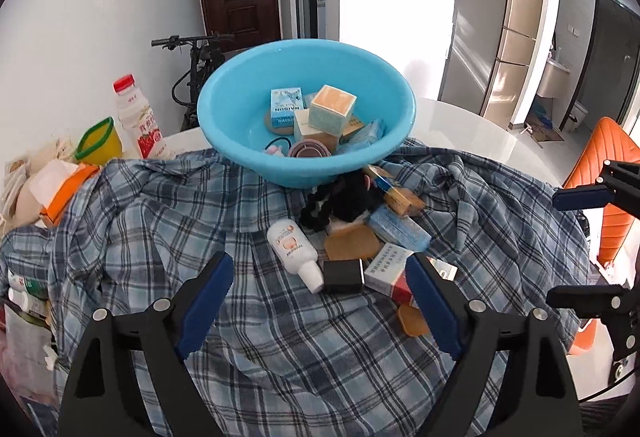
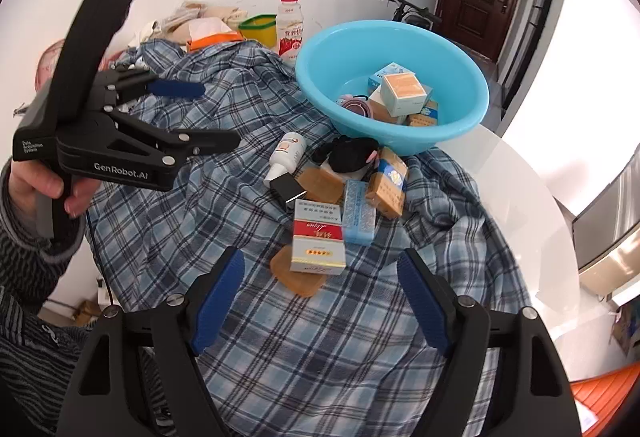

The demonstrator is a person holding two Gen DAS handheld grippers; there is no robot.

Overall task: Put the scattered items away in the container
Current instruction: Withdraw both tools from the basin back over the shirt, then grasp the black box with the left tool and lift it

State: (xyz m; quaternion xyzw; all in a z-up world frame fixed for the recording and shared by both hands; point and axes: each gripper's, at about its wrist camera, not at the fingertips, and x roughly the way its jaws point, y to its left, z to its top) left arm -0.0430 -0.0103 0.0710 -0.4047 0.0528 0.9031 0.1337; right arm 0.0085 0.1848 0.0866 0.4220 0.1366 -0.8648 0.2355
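Two grippers stand with jaws apart and nothing between the pads: the left gripper point(image 1: 320, 303) and the right gripper point(image 2: 320, 301), both angled down over the checked cloth point(image 1: 160, 221) on the table. Task items lie in a loose cluster on the cloth, just near of the blue basin point(image 1: 248, 109), which already holds several boxes and small items. In the right wrist view, the red-and-white box point(image 2: 318, 243) is the nearest item to the right gripper, lying just beyond the open fingertips and close to the centre line, its long axis running near-to-far, roughly in line with the gripper. It rests partly on a tan pad point(image 2: 298, 277). A pale blue box point(image 2: 359, 213) lies touching its right side. In the left wrist view, the white bottle point(image 1: 294, 251) lies just beyond the left gripper's fingertips, slightly left of centre, cap end nearest, its long axis tilted from near-right to far-left. A small black box point(image 1: 343, 275) sits beside the cap. Judgement: each gripper has one candidate directly ahead; the right gripper is the better aligned, since its jaws would straddle the box's short width. The basin lies far and right of that box.
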